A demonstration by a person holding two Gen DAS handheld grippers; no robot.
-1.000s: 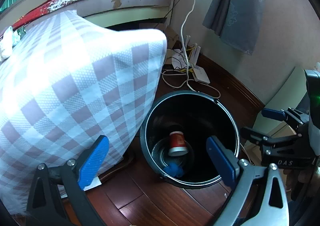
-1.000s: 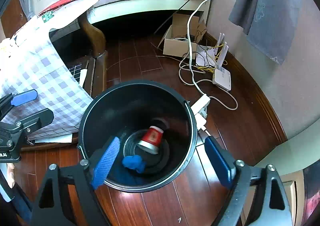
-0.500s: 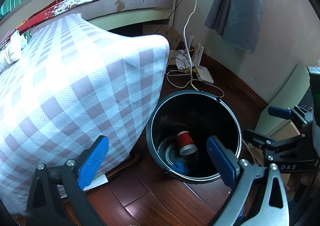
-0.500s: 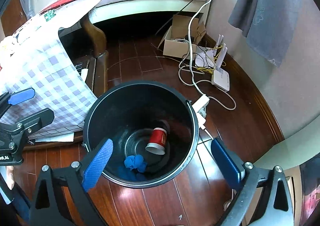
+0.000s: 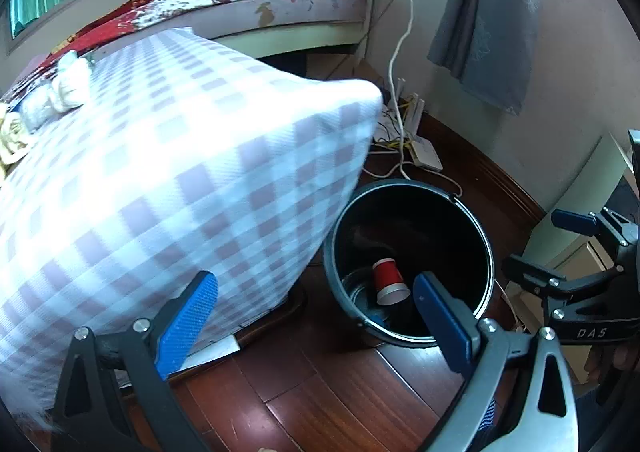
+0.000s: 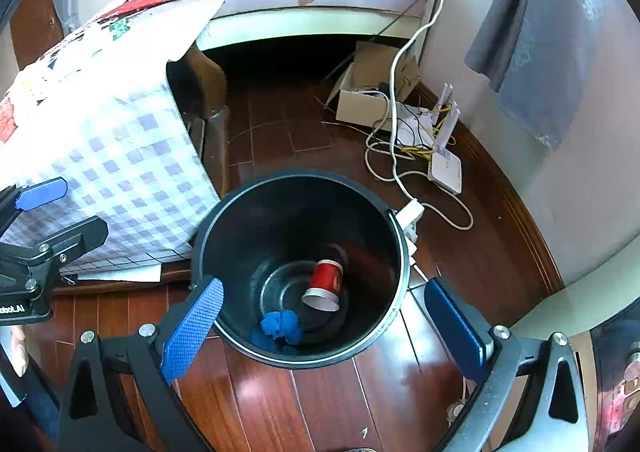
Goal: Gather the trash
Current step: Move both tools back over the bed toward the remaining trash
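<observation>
Both grippers have drawn back and up from the black bin since a second earlier, the right one's jaws spreading wider, and the red paper cup has rolled to a new angle on the bin's floor.

Left wrist view: the left gripper (image 5: 316,316) hangs over dark wooden floor (image 5: 304,384), pointing steeply down, jaws released and nothing between the blue pads (image 5: 188,324). A checked cloth (image 5: 180,188) draped over a table fills the left half, and its hanging corner reaches the bin's left rim. The bin (image 5: 476,224) stands at lower right, open floor before it. Inside, the cup (image 5: 390,282) lies on its side, mouth toward the camera. At far right the right gripper (image 5: 576,248) shows in profile beside the bin, its fingers spread.

Right wrist view: the right gripper (image 6: 324,320) is held above the near rim of the bin (image 6: 402,252), tilted steeply down, jaws released and empty, one pad at each side of the rim. The cup (image 6: 326,284) rests on the bin's floor, right of centre, with a crumpled blue scrap (image 6: 282,326) just beside it against the near wall. Bare floorboards (image 6: 320,404) lie in front. White cables (image 6: 394,140) and a router (image 6: 446,168) crowd the floor beyond the far right rim, along the wall. The left gripper (image 6: 48,208) enters at the left edge, in front of the cloth (image 6: 120,172).
</observation>
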